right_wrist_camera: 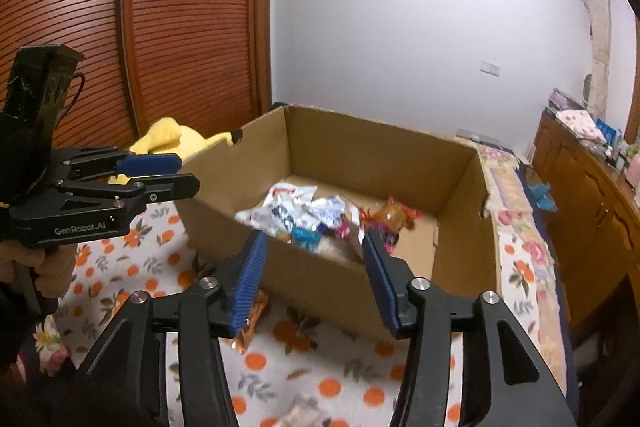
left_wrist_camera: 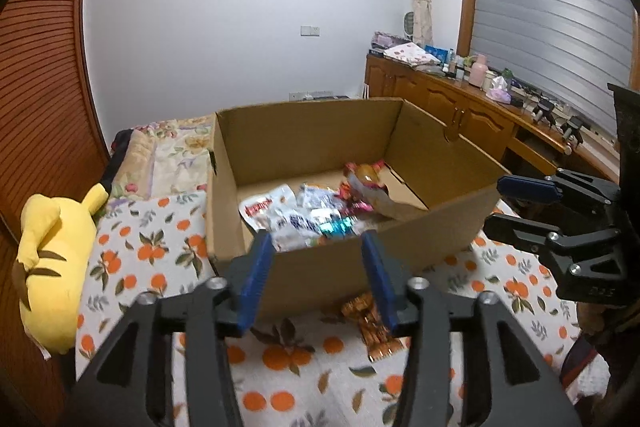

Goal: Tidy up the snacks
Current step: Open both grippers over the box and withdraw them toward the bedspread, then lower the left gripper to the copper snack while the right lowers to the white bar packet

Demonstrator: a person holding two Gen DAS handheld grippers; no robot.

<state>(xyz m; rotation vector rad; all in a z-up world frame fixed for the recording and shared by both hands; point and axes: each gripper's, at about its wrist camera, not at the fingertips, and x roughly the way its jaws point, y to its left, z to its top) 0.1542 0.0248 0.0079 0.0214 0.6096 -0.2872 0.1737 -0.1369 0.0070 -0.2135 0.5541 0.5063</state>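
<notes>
An open cardboard box (left_wrist_camera: 320,135) stands on the orange-print bedspread; it also shows in the right wrist view (right_wrist_camera: 380,155). Several snack packets (left_wrist_camera: 308,215) lie inside it, also visible in the right wrist view (right_wrist_camera: 312,215). One orange snack packet (left_wrist_camera: 374,327) lies on the bedspread in front of the box; a part of it shows in the right wrist view (right_wrist_camera: 252,323). My left gripper (left_wrist_camera: 316,279) is open and empty, held before the box's near wall. My right gripper (right_wrist_camera: 312,279) is open and empty, to the right of the left one.
A yellow plush toy (left_wrist_camera: 52,251) lies at the bed's left edge against the wooden wardrobe (left_wrist_camera: 36,75). A wooden sideboard (left_wrist_camera: 460,107) with bottles and clutter runs along the right. Another pale packet (right_wrist_camera: 304,413) lies on the bedspread near me.
</notes>
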